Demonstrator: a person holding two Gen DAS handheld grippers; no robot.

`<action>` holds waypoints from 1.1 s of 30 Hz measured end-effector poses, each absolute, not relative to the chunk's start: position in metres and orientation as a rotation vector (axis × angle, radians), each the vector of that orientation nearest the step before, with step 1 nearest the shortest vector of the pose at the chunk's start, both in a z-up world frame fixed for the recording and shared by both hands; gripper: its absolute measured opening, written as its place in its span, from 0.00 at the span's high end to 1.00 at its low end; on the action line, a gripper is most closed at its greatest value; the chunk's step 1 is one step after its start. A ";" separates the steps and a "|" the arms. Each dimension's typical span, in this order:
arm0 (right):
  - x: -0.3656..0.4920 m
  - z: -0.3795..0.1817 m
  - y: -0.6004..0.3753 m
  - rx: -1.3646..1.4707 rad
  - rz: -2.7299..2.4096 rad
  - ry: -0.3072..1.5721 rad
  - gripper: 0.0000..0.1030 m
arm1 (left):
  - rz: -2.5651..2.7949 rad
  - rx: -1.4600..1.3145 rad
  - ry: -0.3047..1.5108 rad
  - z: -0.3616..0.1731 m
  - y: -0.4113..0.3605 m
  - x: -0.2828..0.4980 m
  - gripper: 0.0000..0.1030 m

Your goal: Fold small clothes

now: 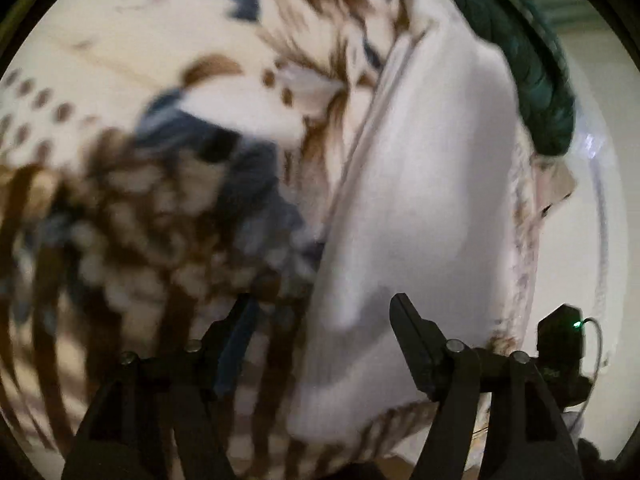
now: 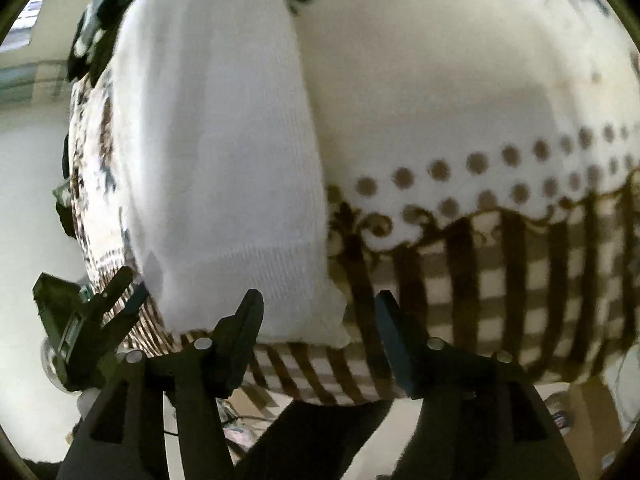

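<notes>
A white knitted garment point(image 2: 216, 152) is laid lengthwise on a patterned cloth point(image 2: 480, 92) — cream, with brown dots and checks. The right gripper point(image 2: 316, 312) is held spread just at its ribbed hem; the left gripper point(image 1: 320, 312) — likewise parted — hovers over its edge, gripping nothing.

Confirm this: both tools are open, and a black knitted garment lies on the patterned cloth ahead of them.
Wrong colour. The knitted garment is white, not black, as the right wrist view shows. The rest holds: left tool and right tool are open, and it lies on the brown-patterned cloth.
</notes>
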State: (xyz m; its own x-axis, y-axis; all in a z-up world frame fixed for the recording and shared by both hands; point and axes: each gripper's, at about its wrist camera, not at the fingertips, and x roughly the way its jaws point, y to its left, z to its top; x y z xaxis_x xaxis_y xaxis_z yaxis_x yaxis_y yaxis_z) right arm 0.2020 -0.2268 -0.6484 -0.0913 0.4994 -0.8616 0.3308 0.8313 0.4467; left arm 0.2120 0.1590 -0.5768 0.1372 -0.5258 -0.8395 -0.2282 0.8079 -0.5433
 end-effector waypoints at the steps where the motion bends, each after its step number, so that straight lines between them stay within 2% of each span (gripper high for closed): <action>1: 0.201 -0.657 -0.229 0.679 0.158 1.701 0.41 | -0.261 -0.633 1.450 -0.580 0.155 0.216 0.33; 6: 0.191 -0.686 -0.232 0.838 0.196 1.697 0.43 | -0.313 -0.562 1.481 -0.578 0.142 0.218 0.34; 7: 0.189 -0.688 -0.232 0.858 0.190 1.682 0.47 | -0.320 -0.552 1.482 -0.576 0.139 0.217 0.39; 8: 0.187 -0.687 -0.231 0.878 0.178 1.665 0.70 | -0.316 -0.536 1.487 -0.574 0.136 0.214 0.49; 9: 0.185 -0.687 -0.229 0.906 0.179 1.660 0.84 | -0.333 -0.537 1.497 -0.572 0.131 0.212 0.87; 10: 0.182 -0.688 -0.229 0.945 0.185 1.652 0.84 | -0.337 -0.536 1.508 -0.571 0.127 0.211 0.91; 16: 0.172 -0.655 -0.232 0.990 0.178 1.586 0.87 | -0.322 -0.656 1.436 -0.539 0.138 0.213 0.92; 21: 0.183 -0.590 -0.237 0.965 0.237 1.507 0.87 | -0.336 -0.830 1.323 -0.492 0.156 0.238 0.92; 27: 0.250 -0.514 -0.241 0.941 0.316 1.348 0.88 | -0.375 -0.885 1.156 -0.441 0.159 0.330 0.92; 33: 0.378 -0.474 -0.246 0.846 0.342 1.205 0.88 | -0.335 -0.902 1.087 -0.452 0.149 0.461 0.92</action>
State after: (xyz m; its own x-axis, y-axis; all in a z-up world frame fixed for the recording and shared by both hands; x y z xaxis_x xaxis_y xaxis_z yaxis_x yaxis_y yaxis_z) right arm 0.3784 -0.2463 -0.4743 0.3542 0.6457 -0.6765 0.1933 0.6572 0.7285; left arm 0.4614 0.1495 -0.4516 0.4595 -0.6389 -0.6169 -0.1811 0.6126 -0.7694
